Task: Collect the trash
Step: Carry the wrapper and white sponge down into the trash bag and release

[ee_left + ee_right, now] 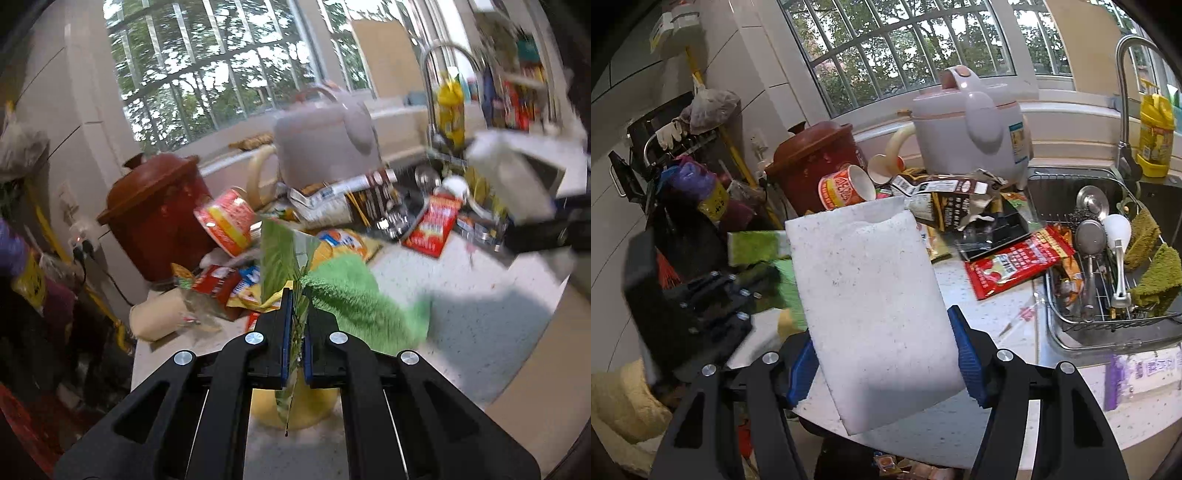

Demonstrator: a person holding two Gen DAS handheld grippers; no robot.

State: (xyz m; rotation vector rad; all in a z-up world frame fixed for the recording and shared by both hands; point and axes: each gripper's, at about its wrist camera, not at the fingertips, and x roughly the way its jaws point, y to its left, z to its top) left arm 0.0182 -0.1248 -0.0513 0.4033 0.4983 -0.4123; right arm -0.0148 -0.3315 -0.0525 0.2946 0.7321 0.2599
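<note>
- The left claw (298, 314) is clamped flat on a thin green wrapper (282, 258), which stands up between the blue pads (285, 332) and trails below them.
- The right claw (886, 354) grips a white speckled bag (871, 295) by its sides, with the pads pressing its edges. The bag's mouth faces up and away, toward the clutter.
- In the right wrist view the left claw (713, 295) shows blurred just beside the bag's left edge, with the green wrapper (757, 245) near the bag's upper left corner but not yet inside.
- The step in hand looks like dropping the wrapper into the bag. To do it well, carry the wrapper above the bag's mouth before letting go, and keep the bag steady with the mouth upward.
- The bag's mouth looks nearly flat, so the wrapper may catch on the lip. Lead in with the trailing end.
- A green cloth (351, 299) lies on the worktop (480, 314) right behind the wrapper. It seems not to be trash, so keep clear of it.
- More trash waits on the worktop: a red packet (1015, 262), a brown torn packet (953, 203) and an orange noodle cup (846, 190), all near the rice cooker (971, 125) and the brown pot (820, 162).
- The sink (1071, 184) with its dish rack sits to the right, well apart from the bag.
</note>
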